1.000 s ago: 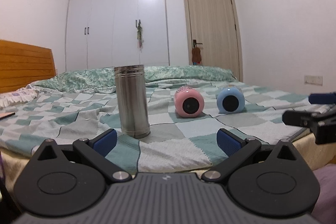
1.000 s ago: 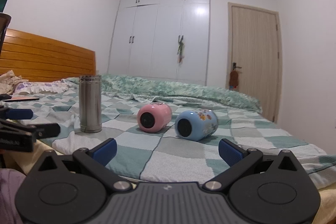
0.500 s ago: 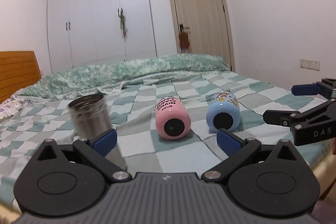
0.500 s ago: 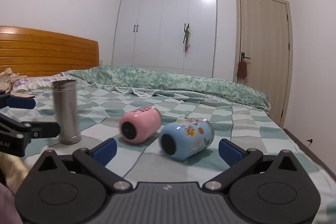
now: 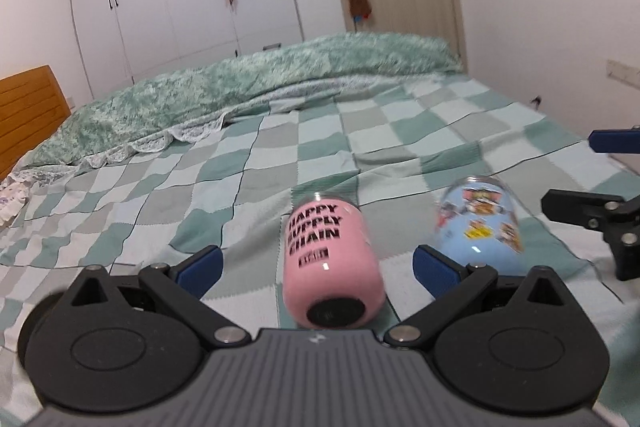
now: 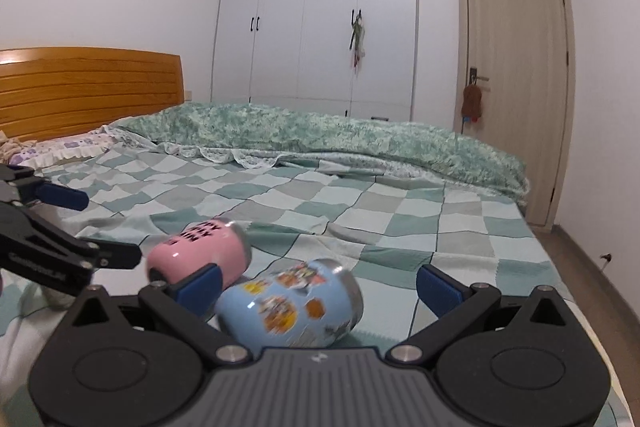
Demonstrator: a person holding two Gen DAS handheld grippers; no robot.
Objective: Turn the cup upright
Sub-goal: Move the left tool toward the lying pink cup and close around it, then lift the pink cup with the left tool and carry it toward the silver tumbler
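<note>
- The left claw (image 5: 316, 265) hangs spread wide over the checked bed (image 5: 400, 131), grasping nothing; the pink cup (image 5: 330, 263) lies on its side between the two fingers, touching neither.
- The right claw (image 6: 318, 287) is likewise released; the blue cup (image 6: 288, 307) lies tipped over between its fingers, just right of the pink cup.

Cups (image 5: 331, 259) side by side — narrow gap
</note>
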